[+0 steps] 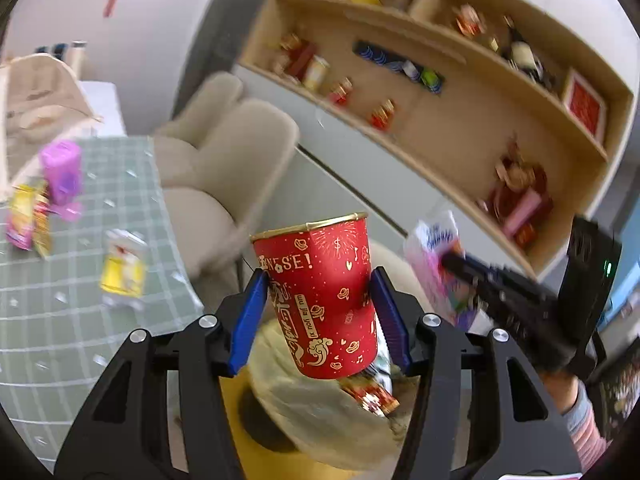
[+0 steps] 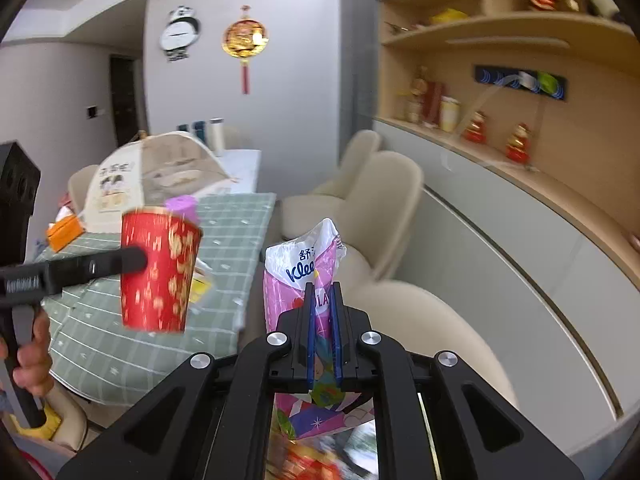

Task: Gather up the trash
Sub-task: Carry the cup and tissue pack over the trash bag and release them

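Dining room here: a green checked tablecloth (image 1: pixel 60 320) covers the table, cream chairs (image 2: pixel 384 196) stand along its side, and a wooden wall shelf (image 1: pixel 460 92) carries red ornaments and bottles. On the far wall hang a panda clock (image 2: pixel 180 34) and a gold-and-red charm (image 2: pixel 245 40). A mesh food cover (image 2: pixel 160 168) sits at the far end of the table.

My left gripper (image 1: pixel 318 296) is clamped on a red paper cup (image 1: pixel 320 300) with gold print, blue pads pressing both sides, the cup tilted and held up in the air beyond the table edge. Under it I see a bin lined with a pale bag (image 1: pixel 320 420), a red wrapper lying inside.

My right gripper (image 2: pixel 323 304) has its pads pinched nearly together on a pink Kleenex tissue pack (image 2: pixel 296 280), flattened, its crumpled white top sticking up above the fingers. It hangs off the table, just beside the cup.

On the cloth there is a yellow snack packet (image 1: pixel 120 272), a purple box (image 1: pixel 62 172) with a yellow-and-pink wrapper (image 1: pixel 26 216) next to it, and an orange tissue box (image 2: pixel 66 230) near the food cover.
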Available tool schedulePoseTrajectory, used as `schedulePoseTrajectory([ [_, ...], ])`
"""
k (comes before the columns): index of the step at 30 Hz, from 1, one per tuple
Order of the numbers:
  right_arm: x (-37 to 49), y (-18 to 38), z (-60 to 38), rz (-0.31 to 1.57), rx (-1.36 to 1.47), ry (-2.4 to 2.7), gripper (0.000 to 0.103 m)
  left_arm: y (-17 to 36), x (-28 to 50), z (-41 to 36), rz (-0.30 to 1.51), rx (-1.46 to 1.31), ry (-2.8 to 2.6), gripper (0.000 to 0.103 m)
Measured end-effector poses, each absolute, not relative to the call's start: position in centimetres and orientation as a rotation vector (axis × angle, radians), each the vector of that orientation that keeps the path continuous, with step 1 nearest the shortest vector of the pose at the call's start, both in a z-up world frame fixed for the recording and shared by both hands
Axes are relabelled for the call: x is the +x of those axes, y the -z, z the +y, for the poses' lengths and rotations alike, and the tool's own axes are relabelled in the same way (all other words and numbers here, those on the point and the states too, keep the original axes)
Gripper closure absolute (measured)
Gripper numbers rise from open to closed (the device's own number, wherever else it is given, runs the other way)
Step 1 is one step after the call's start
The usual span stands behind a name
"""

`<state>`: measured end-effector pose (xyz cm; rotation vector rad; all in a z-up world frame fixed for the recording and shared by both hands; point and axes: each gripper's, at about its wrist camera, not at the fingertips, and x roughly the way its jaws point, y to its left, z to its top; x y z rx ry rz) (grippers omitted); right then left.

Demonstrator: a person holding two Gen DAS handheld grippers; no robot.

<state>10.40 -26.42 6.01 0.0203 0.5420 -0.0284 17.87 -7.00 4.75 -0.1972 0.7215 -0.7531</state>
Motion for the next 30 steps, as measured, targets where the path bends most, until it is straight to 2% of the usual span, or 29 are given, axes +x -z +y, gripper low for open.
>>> schedulePoseTrajectory([
  [15,6.1,-2.4,-33.5,0.577,0.132,0.16,0.095,4.2,16.9,-18.5,0.998,-0.09,0.899,0.05],
  [24,8.2,-0.9,-32.0,0.598,0.159,0.098,0.095,3.9,17.4,-17.3,1.059,-0.069,0.917,0.048],
  [30,10.3,0.5,-29.8,0.635,0.19,0.014,0.095,2.5,18.1,-13.9,1.034,-0.145,0.862,0.048],
])
